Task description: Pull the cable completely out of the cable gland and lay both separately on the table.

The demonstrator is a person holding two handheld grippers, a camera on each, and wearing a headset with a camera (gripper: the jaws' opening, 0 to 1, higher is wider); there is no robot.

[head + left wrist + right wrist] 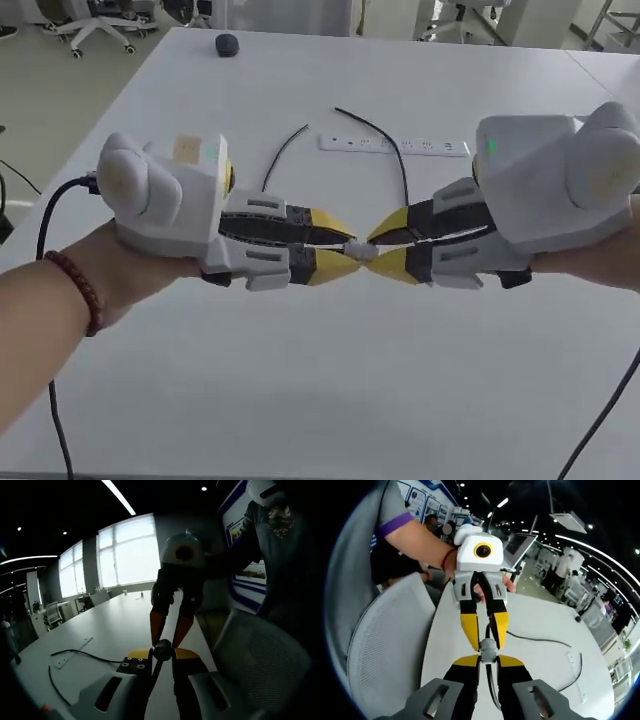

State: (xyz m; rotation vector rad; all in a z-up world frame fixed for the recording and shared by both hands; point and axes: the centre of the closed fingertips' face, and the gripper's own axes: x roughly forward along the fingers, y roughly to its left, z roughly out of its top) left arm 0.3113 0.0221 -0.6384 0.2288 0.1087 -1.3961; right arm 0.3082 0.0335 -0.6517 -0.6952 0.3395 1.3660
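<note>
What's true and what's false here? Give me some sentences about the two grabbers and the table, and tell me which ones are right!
1. The left gripper and the right gripper meet tip to tip at the cable gland. True.
2. The cable gland lies by itself on the table. False: it is held up in the air between the gripper tips.
3. A white power strip lies on the table beyond the grippers. True.
4. The red bracelet is on the wrist behind the right gripper. False: it is behind the left gripper.
5. The black cable is free of both grippers. False: it runs between the right gripper's jaws.
</note>
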